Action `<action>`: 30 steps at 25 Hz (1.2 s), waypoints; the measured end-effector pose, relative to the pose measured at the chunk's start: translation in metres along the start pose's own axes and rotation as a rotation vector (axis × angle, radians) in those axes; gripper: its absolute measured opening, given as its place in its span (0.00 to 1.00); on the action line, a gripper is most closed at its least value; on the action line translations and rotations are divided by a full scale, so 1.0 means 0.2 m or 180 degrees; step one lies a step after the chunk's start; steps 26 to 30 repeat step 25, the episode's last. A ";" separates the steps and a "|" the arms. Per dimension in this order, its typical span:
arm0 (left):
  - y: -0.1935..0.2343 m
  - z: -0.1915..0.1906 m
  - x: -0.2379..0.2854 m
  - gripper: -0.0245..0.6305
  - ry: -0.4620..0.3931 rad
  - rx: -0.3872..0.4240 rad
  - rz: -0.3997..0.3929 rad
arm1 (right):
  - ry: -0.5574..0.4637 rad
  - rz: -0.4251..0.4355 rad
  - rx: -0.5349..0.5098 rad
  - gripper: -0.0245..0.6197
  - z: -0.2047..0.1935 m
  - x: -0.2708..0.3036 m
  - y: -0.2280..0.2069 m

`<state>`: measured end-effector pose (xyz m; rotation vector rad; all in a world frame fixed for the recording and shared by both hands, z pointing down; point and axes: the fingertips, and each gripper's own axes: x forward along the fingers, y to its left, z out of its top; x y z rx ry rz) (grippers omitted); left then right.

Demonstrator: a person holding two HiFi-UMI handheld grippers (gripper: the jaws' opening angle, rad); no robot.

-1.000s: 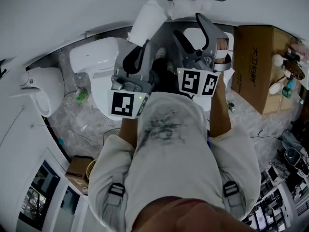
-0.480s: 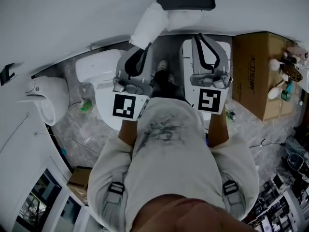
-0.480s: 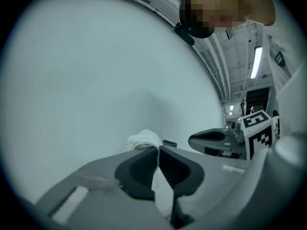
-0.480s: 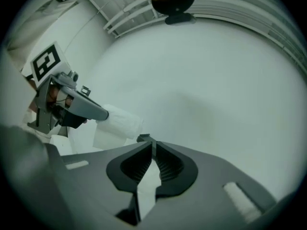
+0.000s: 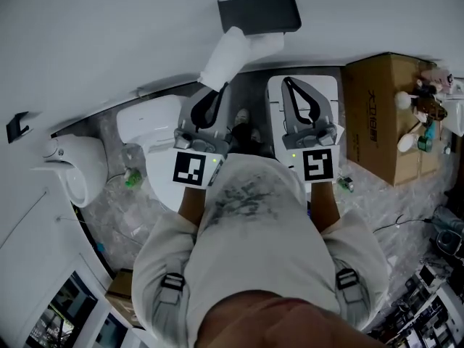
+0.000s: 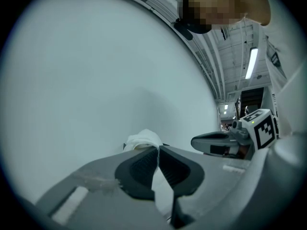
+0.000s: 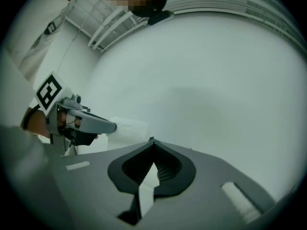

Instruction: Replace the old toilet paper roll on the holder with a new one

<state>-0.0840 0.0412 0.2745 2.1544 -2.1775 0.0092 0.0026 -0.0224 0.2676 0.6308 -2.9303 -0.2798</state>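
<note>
In the head view my left gripper [image 5: 217,80] is shut on a white toilet paper roll [image 5: 226,55], which sticks out past its tips just below the dark holder [image 5: 259,14] on the wall. The left gripper view shows the pads [image 6: 144,163] pinching a thin edge of the roll's paper [image 6: 143,139]. My right gripper [image 5: 290,84] hangs beside it to the right. Its jaws have just been closing and now stand shut with nothing between them. The right gripper view shows its tips [image 7: 152,142] touching, with the left gripper [image 7: 86,123] and the roll [image 7: 129,128] off to the left.
A white toilet [image 5: 148,133] stands below left, with another white fixture [image 5: 69,162] further left. A white unit [image 5: 330,93] sits under the right gripper. A cardboard box [image 5: 380,114] with small items on it stands at the right. Clutter lies on the floor.
Both grippers have risen toward the wall holder. The right gripper has rolled so its marker faces the head camera, and its jaws have gone from open to shut.
</note>
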 end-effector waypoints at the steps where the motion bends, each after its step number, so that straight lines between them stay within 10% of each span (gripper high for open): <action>1: 0.00 0.00 0.00 0.06 0.0006 0.0003 -0.0007 | -0.0008 0.0007 0.0051 0.04 0.00 -0.01 -0.01; 30: -0.01 0.06 0.09 0.06 0.0029 0.0053 -0.0092 | 0.0042 -0.0055 0.0242 0.04 0.02 0.06 -0.08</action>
